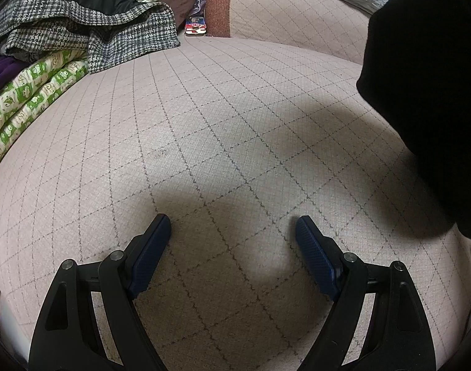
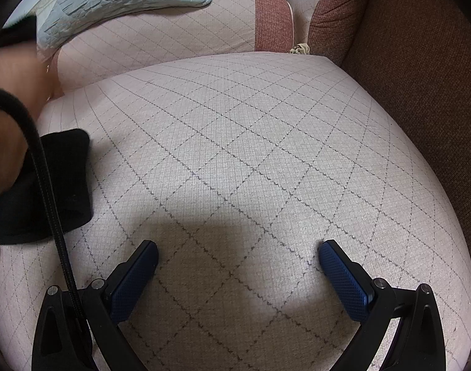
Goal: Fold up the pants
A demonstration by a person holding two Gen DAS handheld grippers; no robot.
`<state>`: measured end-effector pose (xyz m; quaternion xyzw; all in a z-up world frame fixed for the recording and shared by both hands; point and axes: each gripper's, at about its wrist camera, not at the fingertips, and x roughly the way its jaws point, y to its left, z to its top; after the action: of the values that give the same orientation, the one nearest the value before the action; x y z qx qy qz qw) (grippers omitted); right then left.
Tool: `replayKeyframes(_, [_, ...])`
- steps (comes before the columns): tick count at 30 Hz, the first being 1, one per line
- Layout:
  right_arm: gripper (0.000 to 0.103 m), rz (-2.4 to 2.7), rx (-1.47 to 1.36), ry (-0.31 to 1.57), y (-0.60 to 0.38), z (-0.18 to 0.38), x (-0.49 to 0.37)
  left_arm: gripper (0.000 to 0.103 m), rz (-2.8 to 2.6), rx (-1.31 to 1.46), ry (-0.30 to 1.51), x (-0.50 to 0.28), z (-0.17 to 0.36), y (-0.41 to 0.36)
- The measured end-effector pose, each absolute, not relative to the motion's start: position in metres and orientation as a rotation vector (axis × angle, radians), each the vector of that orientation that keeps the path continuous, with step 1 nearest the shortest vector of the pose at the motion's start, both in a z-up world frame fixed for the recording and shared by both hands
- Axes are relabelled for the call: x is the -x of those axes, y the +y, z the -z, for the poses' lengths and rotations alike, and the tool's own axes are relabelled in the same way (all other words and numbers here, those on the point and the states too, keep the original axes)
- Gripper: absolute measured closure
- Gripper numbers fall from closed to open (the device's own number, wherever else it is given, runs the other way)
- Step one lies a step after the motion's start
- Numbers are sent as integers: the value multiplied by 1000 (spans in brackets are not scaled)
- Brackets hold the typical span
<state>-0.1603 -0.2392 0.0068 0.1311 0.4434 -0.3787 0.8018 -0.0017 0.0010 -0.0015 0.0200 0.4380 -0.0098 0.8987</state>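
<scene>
We hold both the left tongs (image 1: 233, 227) and right tongs (image 2: 238, 255) wide and empty over the sofa cushion (image 2: 235, 130). The black pants (image 2: 65, 185) sit bundled at its left edge; a hasty grab may catch several layers.

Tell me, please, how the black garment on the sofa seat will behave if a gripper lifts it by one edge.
The black garment looks soft and thick, so it would probably droop and unfold. Its fuzzy surface suggests it would not slip easily on the quilted seat cover.

We saw a houndstooth coat (image 1: 90, 40) piled over a green frog-print blanket (image 1: 28, 99), plus a grey quilt (image 2: 111, 0) on the sofa's backrest (image 2: 161, 34).
</scene>
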Motion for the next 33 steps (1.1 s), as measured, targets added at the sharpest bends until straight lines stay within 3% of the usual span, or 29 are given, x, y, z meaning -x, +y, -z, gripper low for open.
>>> replayKeyframes(33, [0, 817, -272, 969, -238, -5, 153, 18, 14, -55, 909, 1, 3, -1])
